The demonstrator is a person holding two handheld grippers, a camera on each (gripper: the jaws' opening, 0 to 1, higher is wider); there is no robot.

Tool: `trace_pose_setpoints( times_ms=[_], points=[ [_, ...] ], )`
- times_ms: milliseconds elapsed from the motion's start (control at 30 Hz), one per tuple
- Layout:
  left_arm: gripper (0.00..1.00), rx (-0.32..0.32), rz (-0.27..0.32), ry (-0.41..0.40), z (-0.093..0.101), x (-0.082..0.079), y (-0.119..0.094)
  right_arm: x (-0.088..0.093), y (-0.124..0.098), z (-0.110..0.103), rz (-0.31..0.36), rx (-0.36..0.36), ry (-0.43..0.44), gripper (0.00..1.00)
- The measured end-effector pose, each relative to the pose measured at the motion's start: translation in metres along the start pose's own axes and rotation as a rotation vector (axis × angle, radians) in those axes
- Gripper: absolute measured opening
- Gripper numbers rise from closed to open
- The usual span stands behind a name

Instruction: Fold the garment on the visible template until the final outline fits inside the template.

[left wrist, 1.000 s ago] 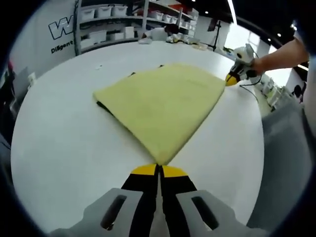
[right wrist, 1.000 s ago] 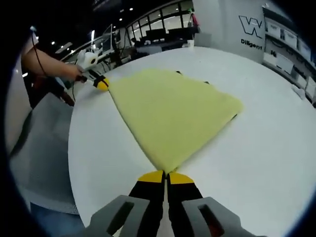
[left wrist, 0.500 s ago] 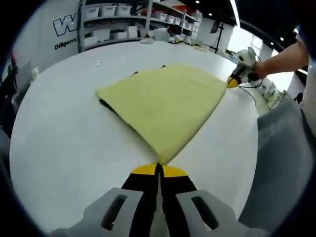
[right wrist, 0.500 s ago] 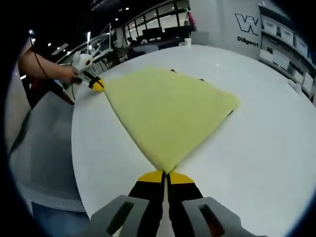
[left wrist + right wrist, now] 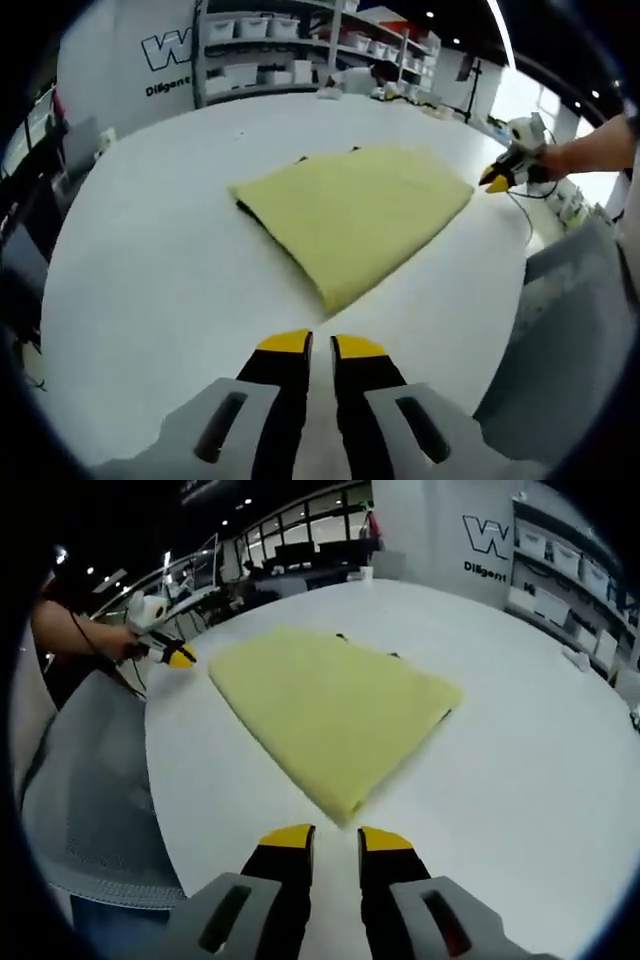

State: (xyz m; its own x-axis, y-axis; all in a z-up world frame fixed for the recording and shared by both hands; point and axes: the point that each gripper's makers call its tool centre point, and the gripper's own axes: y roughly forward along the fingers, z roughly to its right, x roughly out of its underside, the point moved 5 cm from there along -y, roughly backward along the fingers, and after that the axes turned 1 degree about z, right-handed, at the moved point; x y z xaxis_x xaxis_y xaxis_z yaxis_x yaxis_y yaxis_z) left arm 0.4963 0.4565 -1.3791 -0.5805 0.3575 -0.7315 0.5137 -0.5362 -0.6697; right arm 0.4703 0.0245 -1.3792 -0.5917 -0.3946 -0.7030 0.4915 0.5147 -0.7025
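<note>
A yellow garment (image 5: 350,212) lies folded flat on the white round table (image 5: 150,290). Dark bits of the template (image 5: 241,206) peek out along its far and left edges. My left gripper (image 5: 321,347) is open and empty, a short way back from the garment's near corner. The right gripper (image 5: 497,182), held by a hand, hovers just off the garment's far right corner. In the right gripper view, the garment (image 5: 330,705) lies ahead of my open, empty right gripper (image 5: 336,838), and the left gripper (image 5: 180,660) sits off the far left corner. Template slivers (image 5: 447,715) show at the right edge.
The person's grey clothing (image 5: 560,340) hugs the table edge on the right; in the right gripper view it (image 5: 90,800) lies on the left. Shelves with white bins (image 5: 260,60) stand beyond the table. Small white items (image 5: 580,660) lie near the far right table edge.
Both grippers, shut on the garment's near corners before, have opened, let go and drawn back. The garment now lies free on the table.
</note>
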Motion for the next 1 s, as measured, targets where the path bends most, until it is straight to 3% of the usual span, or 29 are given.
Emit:
trace_pose_setpoints(
  times_ms=[167,333,433,567,633,733,1000],
  points=[
    [0.23,-0.026,0.085,-0.087,0.023,-0.003,-0.009,0.003,-0.005,-0.013,0.039,0.027,0.032,0.27],
    [0.46,-0.019,0.048,-0.082,0.048,0.006,-0.007,0.005,-0.007,-0.023,0.087,0.064,0.09,0.37],
    [0.55,-0.039,0.044,-0.087,0.052,0.003,-0.01,0.006,-0.009,-0.03,0.105,0.085,0.121,0.44],
    [0.6,-0.077,0.09,-0.113,0.054,-0.007,-0.018,0.008,-0.012,-0.035,0.133,0.131,0.162,0.52],
    [0.64,-0.086,0.094,-0.135,0.054,-0.005,-0.019,0.007,-0.016,-0.037,0.154,0.147,0.176,0.62],
    [0.66,-0.093,0.09,-0.13,0.054,-0.004,-0.02,0.007,-0.021,-0.039,0.163,0.165,0.201,0.68],
    [0.7,-0.106,0.14,-0.108,0.053,-0.013,-0.021,0.002,-0.025,-0.048,0.194,0.16,0.239,0.82]
  ],
)
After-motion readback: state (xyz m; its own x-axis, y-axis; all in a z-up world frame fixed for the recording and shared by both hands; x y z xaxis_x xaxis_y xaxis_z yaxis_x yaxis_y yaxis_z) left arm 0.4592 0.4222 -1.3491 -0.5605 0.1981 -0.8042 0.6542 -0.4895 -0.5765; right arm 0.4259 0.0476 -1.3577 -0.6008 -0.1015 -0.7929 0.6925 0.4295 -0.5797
